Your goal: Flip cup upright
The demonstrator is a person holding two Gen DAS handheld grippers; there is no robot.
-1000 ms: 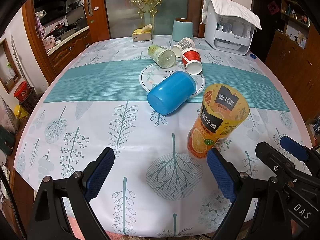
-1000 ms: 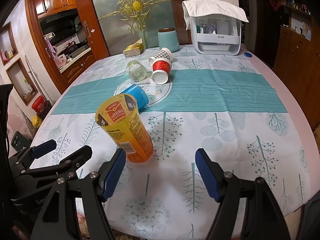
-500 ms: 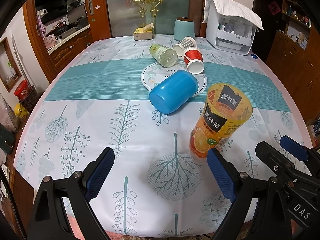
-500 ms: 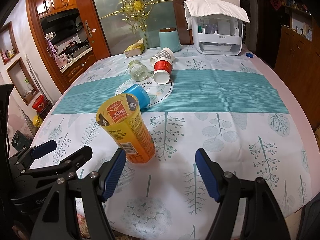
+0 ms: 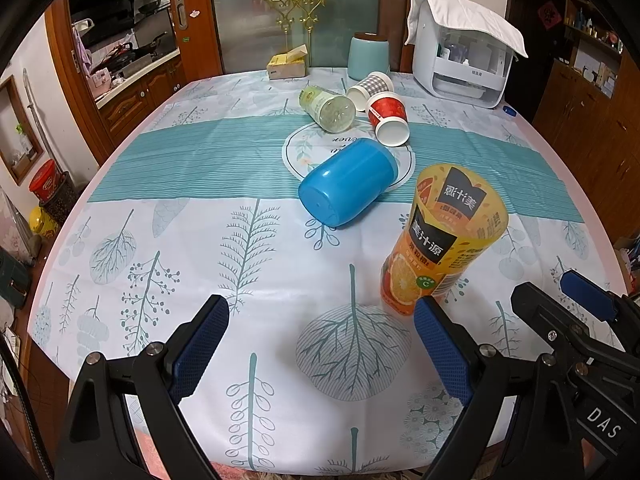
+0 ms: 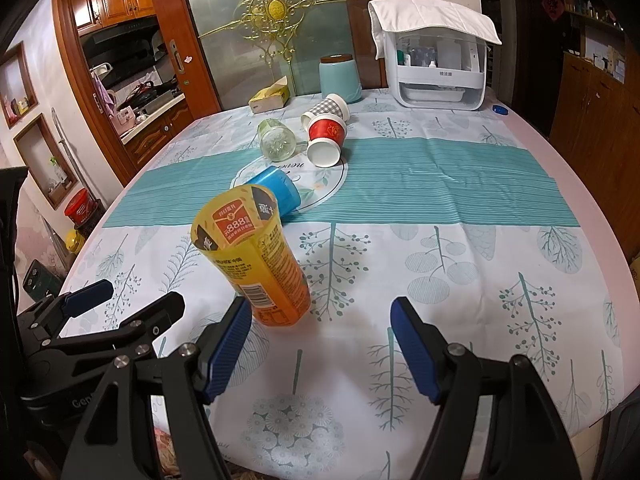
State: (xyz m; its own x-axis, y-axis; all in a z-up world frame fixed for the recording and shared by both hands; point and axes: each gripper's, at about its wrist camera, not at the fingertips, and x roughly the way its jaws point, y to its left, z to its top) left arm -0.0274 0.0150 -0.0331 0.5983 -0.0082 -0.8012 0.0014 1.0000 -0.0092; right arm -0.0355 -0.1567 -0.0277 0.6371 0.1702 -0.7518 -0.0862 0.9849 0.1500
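- The orange juice cup [image 5: 440, 240] stands upright, mouth up, at the near edge of the counter [image 5: 160, 248], so that one looks already done. The next likely target, in my judgement, is the blue cup [image 5: 348, 186].
- The blue cup lies on its side beyond the juice cup, half on the round mat [image 5: 296, 152]. Its closed bottom points toward the near-left corner and its mouth points away toward the far right, so its long axis runs diagonally across the line of approach.
- The left gripper [image 5: 320, 344] has its jaws spread wide and holds nothing. The blue cup sits ahead of it and just right of centre, with bare cloth between them.
- The right gripper [image 6: 318, 344] is also wide and empty. From its view the blue cup [image 6: 276, 192] lies ahead to the left, partly hidden behind the juice cup [image 6: 256, 268].
- The left side has the clearer path. The right would need to go round the juice cup, which could be knocked over.
- Farther back, a glass jar [image 5: 328, 108], a red paper cup [image 5: 388, 118] and a checked paper cup [image 5: 370, 90] also lie on their sides.
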